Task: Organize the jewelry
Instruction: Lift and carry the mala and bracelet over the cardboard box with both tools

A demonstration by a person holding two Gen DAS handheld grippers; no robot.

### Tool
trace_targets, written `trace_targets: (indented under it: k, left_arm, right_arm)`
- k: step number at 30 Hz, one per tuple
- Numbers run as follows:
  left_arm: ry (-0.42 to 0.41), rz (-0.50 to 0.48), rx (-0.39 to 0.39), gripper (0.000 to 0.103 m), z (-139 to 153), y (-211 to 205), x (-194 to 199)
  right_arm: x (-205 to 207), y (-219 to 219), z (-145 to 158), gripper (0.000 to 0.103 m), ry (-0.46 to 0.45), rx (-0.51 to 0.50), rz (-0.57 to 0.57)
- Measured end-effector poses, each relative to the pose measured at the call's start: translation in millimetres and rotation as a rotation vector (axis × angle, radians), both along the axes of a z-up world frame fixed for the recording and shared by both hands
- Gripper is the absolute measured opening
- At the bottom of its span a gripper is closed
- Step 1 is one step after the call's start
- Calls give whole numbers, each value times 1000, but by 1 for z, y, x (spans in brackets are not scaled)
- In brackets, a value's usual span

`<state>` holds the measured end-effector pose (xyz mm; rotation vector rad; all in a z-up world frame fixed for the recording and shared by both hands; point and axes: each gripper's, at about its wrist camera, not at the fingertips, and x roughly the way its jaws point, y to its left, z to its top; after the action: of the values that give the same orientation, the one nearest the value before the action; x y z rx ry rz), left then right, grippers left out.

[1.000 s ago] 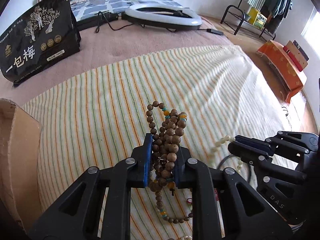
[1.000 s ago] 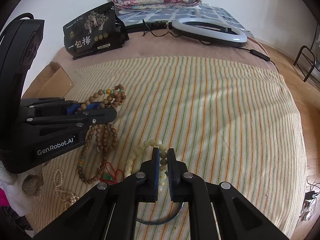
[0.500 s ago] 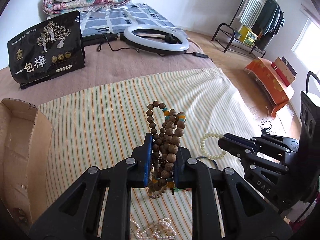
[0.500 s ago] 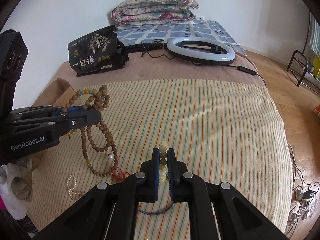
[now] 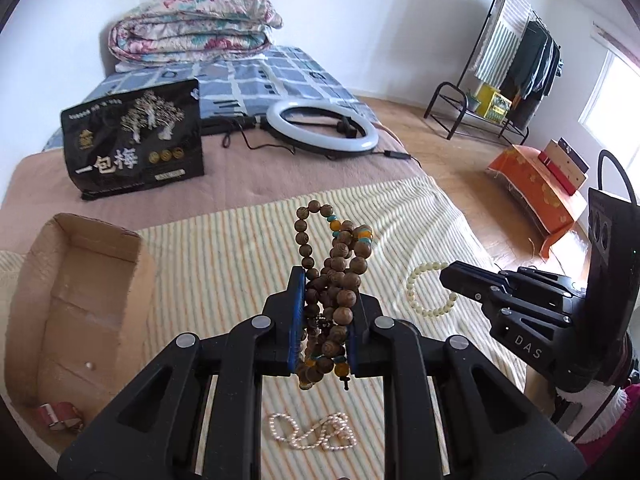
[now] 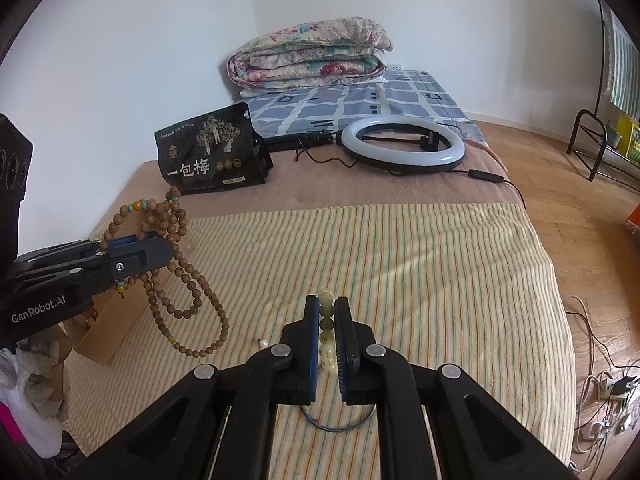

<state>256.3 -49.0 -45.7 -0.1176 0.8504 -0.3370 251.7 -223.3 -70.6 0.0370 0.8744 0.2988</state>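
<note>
Wooden beads [image 5: 334,280] fill the left claw [image 5: 323,312], which is clamped on the bundled strand and holds it above the striped blanket [image 5: 224,264]; in the right wrist view its loops [image 6: 188,280] dangle below the fingers. Right claw [image 6: 327,332] is closed on a pale bead bracelet [image 6: 326,320], seen from the left wrist view as a ring [image 5: 430,290] hanging off its tip. An open cardboard box [image 5: 80,292] sits at the left. A pearl strand [image 5: 316,436] lies on the blanket near the left claw, and a thin dark bangle [image 6: 336,424] lies under the right one.
</note>
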Motion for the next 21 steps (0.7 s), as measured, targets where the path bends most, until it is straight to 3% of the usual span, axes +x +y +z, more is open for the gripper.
trace_targets:
  k: [12, 21]
  left_arm:
    - [-43, 124, -7, 15, 22, 76, -23]
    - [-59, 235, 16, 15, 30, 142, -34]
  right_arm:
    - [0, 59, 21, 5, -50, 86, 42]
    - [3, 121, 27, 5, -79, 115, 136]
